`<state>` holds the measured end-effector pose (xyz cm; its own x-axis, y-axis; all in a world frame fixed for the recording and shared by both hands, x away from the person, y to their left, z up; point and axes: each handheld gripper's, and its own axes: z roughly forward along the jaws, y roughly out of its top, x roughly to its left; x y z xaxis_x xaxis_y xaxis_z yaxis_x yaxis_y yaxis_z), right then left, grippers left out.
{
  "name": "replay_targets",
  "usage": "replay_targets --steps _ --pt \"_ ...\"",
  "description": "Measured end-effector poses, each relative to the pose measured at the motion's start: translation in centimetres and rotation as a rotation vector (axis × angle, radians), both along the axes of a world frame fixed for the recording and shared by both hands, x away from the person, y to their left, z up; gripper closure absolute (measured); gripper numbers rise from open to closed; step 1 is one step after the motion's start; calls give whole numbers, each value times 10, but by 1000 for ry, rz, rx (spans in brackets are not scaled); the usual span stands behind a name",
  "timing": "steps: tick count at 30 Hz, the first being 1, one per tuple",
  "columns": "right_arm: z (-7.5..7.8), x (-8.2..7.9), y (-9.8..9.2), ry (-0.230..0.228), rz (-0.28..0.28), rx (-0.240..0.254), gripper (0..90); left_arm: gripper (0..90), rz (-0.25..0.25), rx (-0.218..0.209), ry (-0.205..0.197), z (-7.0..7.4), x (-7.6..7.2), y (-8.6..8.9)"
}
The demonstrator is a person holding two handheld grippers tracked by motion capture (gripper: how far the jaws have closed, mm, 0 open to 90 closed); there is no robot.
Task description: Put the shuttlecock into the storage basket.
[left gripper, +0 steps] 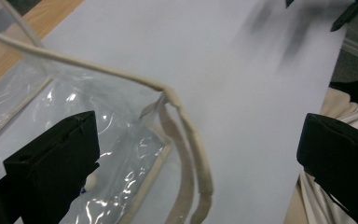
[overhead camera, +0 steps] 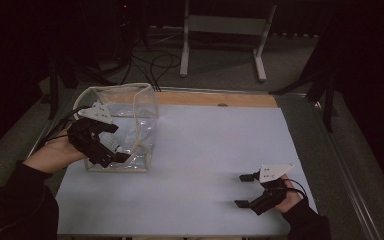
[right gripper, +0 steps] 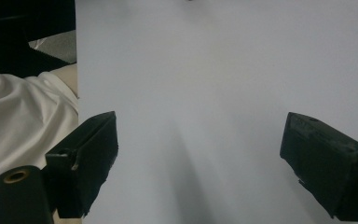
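A clear plastic bag (overhead camera: 141, 107) with cream edging stands open on the left of the pale table sheet (overhead camera: 205, 145). My left gripper (overhead camera: 119, 145) is at the bag's near side, open wide. In the left gripper view the bag's cream-edged corner (left gripper: 186, 135) lies between the spread jaws of the left gripper (left gripper: 198, 123), touching neither; one jaw is over the clear plastic. My right gripper (overhead camera: 244, 190) hovers low at the near right of the sheet, open. The right gripper view shows the right gripper (right gripper: 200, 123) with nothing but bare sheet between its jaws.
A wooden strip (overhead camera: 215, 98) runs along the table's far edge. Beyond it on the floor stand a white metal frame (overhead camera: 220, 27) and loose cables (overhead camera: 155, 62). White cloth (right gripper: 18, 116) on the person's lap lies beside the sheet's near edge.
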<state>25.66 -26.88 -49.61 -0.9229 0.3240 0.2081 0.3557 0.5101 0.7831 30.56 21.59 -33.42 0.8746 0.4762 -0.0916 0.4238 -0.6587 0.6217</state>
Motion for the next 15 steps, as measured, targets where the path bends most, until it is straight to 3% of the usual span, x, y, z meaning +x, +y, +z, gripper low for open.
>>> replay_targets --steps 9,15 --pt "1 0 0 2 0 2 112 3 -24 -29 -20 0 -11 -9" --pt "1 -1 0 4 0 1 112 4 -70 -18 -39 -5 -23 -20"
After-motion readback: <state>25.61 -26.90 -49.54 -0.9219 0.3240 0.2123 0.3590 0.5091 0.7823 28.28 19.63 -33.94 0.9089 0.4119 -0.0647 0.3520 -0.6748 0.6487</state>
